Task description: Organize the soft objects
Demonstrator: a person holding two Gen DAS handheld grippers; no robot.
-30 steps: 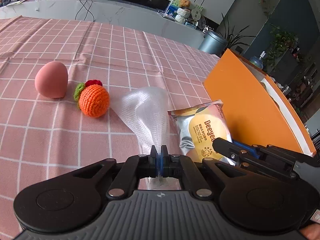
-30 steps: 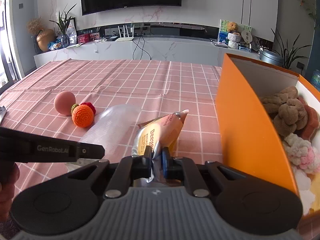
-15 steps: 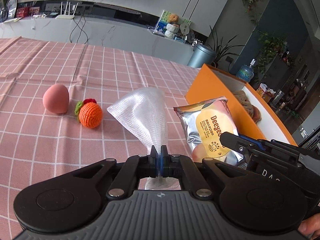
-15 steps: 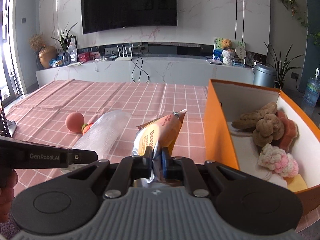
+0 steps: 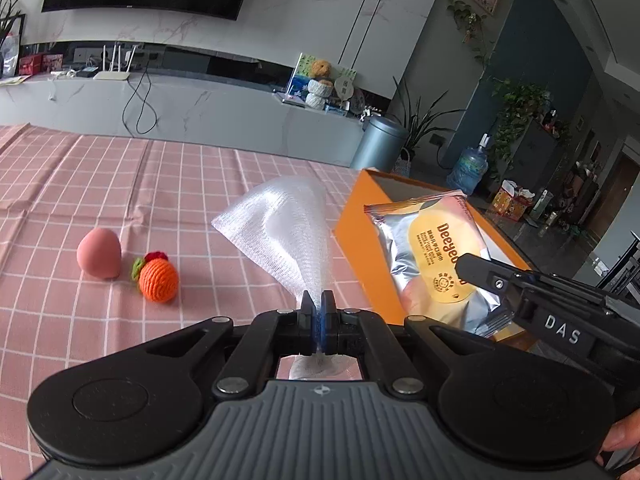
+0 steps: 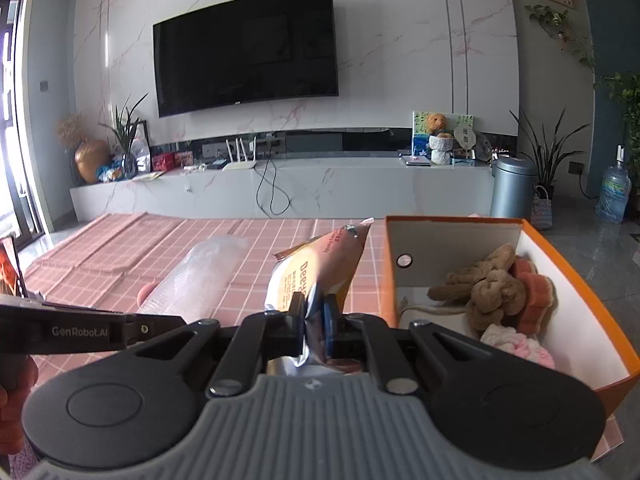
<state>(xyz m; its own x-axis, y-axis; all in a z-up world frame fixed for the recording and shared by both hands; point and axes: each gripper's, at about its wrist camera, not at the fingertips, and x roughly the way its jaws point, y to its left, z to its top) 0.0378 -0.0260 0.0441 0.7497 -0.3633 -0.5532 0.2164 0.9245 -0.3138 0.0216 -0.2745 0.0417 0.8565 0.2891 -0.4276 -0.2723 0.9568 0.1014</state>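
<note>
A home living room: wall-mounted television, marble media console, houseplants, checked tablecloth.

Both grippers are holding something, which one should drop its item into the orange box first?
Probably the right gripper: its snack packet hangs right beside the box. The left gripper holds its clear bag farther over the tablecloth.

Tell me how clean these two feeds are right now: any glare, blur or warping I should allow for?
Left wrist: sharp; fisheye bends the TV wall, glare off the silver snack packet, and the mesh bag in the left gripper is see-through. Right wrist: bright window at the left edge washes out that side, the packet's near end at the right gripper is soft, the orange box is well lit.
</note>
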